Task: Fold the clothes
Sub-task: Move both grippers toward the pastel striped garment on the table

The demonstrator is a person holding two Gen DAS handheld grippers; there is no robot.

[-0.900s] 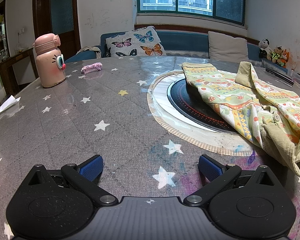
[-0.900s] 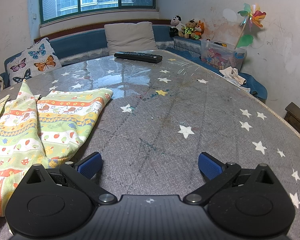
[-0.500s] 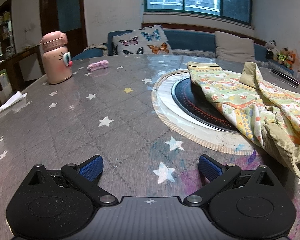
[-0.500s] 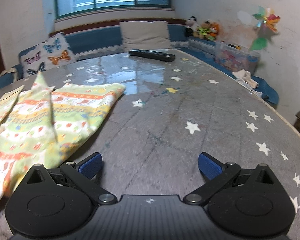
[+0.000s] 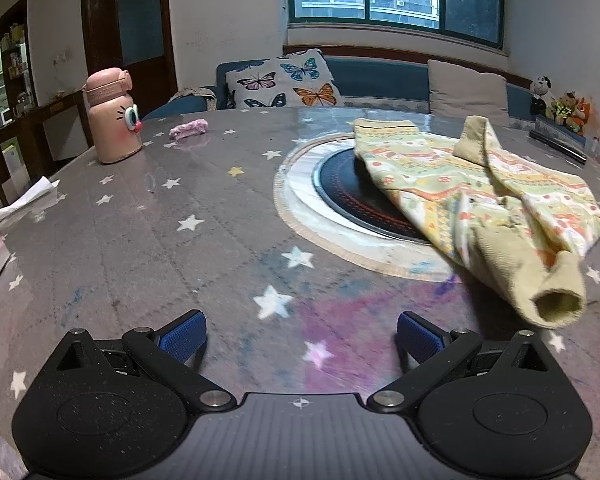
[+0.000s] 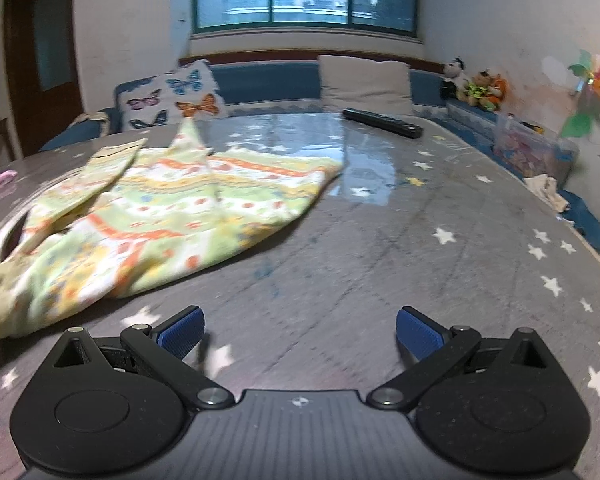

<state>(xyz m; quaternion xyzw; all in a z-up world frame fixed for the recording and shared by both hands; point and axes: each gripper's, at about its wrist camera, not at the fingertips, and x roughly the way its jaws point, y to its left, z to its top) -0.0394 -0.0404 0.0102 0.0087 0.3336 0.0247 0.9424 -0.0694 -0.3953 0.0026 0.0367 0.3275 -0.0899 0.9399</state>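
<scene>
Left wrist: tongs (image 5: 302, 336) wide, empty.

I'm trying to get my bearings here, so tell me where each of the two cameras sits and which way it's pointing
Left wrist: on the open left gripper, low over the table, facing the window; garment ahead-right, pink bottle far left.
Right wrist: on the open right gripper, facing the window; garment ahead-left, remote beyond.
Shared: garment, table, butterfly cushion.
</scene>
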